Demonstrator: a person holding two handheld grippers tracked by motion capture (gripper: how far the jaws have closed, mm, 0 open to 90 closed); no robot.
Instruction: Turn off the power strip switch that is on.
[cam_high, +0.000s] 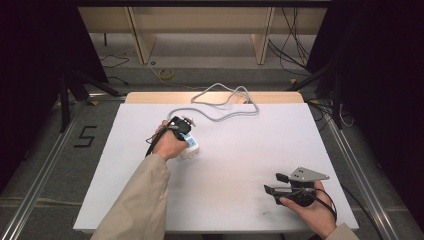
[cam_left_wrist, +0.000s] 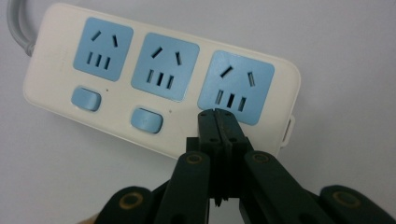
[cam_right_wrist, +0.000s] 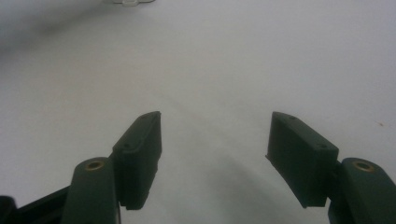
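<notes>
With my left gripper (cam_left_wrist: 215, 114) pinched shut at mid-frame over the power strip (cam_left_wrist: 159, 79), I judge a downward push on its third switch comes next, my right gripper (cam_right_wrist: 212, 140) idling wide.

Power strip (cam_high: 190, 146) lies left of centre on the table (cam_high: 240, 165); its cable (cam_high: 225, 105) loops behind.
</notes>
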